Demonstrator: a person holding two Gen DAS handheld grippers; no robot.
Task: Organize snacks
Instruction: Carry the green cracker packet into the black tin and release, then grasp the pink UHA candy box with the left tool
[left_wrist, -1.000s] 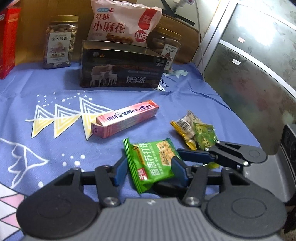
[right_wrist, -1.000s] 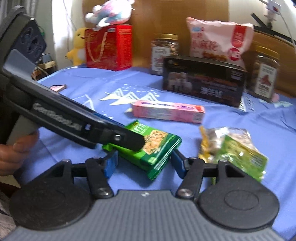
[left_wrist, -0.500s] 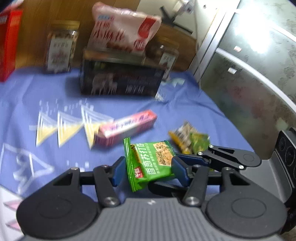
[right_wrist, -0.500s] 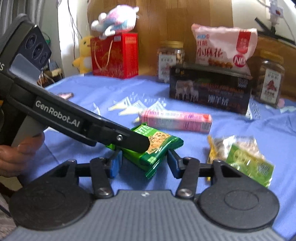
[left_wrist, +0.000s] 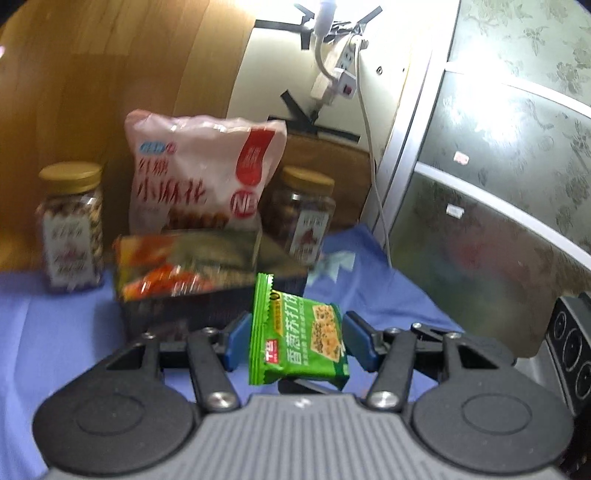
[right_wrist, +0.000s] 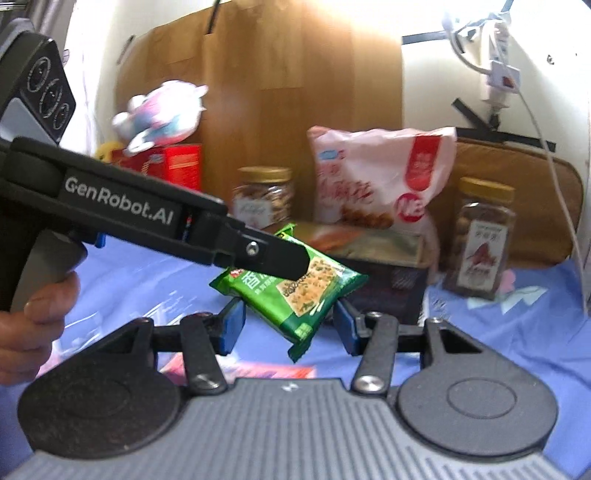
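Green cracker packet (left_wrist: 295, 338) at lower centre of frame, lifted off blue cloth (left_wrist: 55, 332). Left gripper (left_wrist: 293, 341) half-closed, pinching packet; right gripper (right_wrist: 288, 325) half-closed around same packet — contact unclear. Judged light, crinkly, slippery, contents fragile — best hold by flat sides, gently.

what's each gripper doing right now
left gripper: shut on the green packet, lifted off the cloth
right gripper: shut on the same packet

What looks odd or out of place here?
The green packet hangs tilted in the air. The left gripper pinches it, and the right gripper straddles its lower corner: two grippers on one small packet. Nothing looks spilled or torn.
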